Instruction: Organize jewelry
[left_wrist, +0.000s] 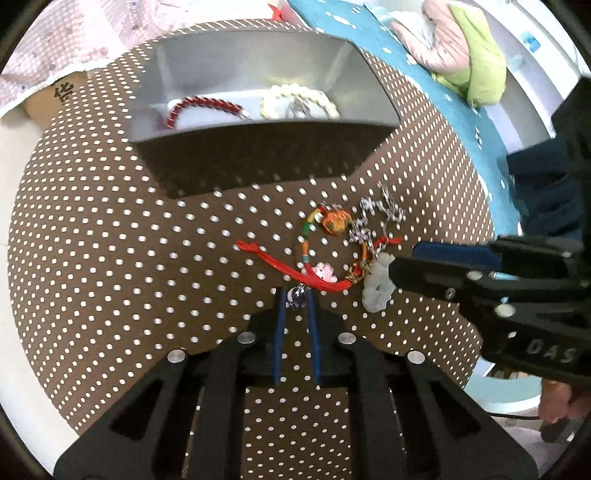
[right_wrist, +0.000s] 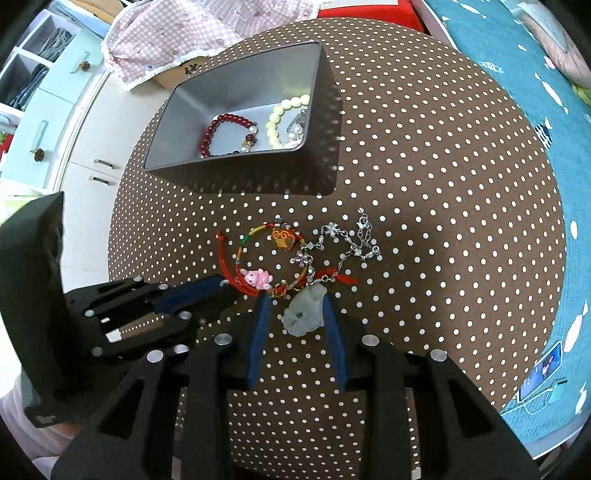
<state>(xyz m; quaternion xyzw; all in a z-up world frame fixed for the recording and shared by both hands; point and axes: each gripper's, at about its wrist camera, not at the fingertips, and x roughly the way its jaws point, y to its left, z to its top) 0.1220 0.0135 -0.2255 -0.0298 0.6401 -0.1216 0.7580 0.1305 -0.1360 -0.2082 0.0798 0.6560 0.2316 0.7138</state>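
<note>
Right gripper (right_wrist: 295, 317) open around pale jade pendant (right_wrist: 304, 312); left gripper (left_wrist: 297, 299) narrowly parted about small bead (left_wrist: 297, 296).

In the left wrist view the silver chain (left_wrist: 384, 214) is smeared by motion, its links unreadable, and the box's near wall (left_wrist: 258, 125) hides part of the red bead bracelet (left_wrist: 199, 107) and cream bead bracelet (left_wrist: 299, 101). A small bead (left_wrist: 297, 297) between the left tool's fingers is too blurred to identify. In the right wrist view a phone (right_wrist: 543, 369) on the bed sits near the picture's edge, its screen illegible.
</note>
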